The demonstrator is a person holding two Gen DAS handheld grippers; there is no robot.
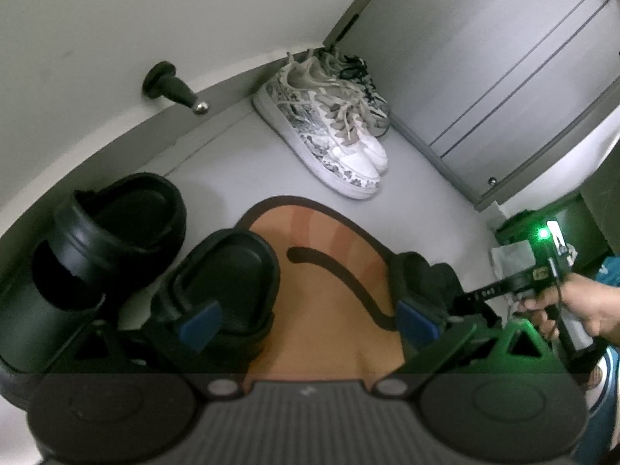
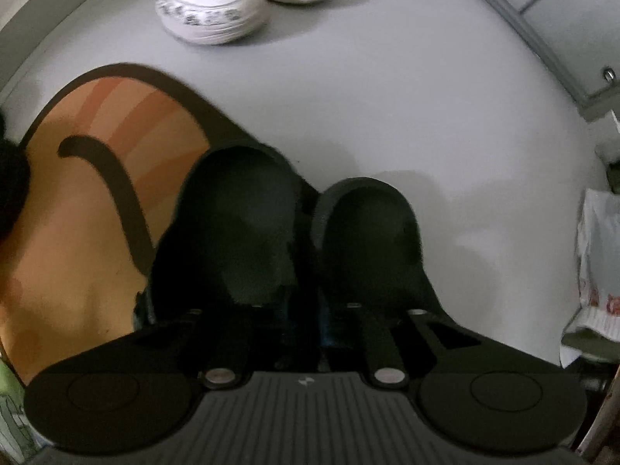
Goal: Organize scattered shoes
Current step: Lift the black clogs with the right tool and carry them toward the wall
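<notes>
**Step in hand:** pairing the black slippers on the floor.

**Right tool** (image 2: 306, 321): points straight down between two black slippers (image 2: 240, 224), which lie side by side, touching, toes toward the white sneakers (image 2: 209, 4). One slipper overlaps the mat's edge; the other is on bare floor. The jaws are narrow. It is too dark to tell whether the pads pinch the slippers' adjoining walls. A hand (image 1: 581, 310) carries this tool.

**Left tool** (image 1: 306, 321): jaws wide and holding nothing. One blue pad (image 1: 199, 323) hangs over the nearer of two black slides (image 1: 228, 283).

**Handling advice:**
- Catch both inner walls in one pinch, low down.
- Lift level so neither slipper twists out.
- Set them toes-out near the sneakers.
- The soft foam may slip if gripped only at the rim.

**Surface:** smooth grey floor (image 1: 232, 147), partly covered by an orange mat (image 1: 329, 232) with a brown border.

**Room:**
- The corner holds sneakers with a patterned print, already paired.
- A doorstop (image 1: 174, 85) is fixed to the pale wall.
- Panelled doors (image 1: 503, 77) stand at the right.
- A plastic bag (image 2: 596, 263) lies at the far right.
</notes>
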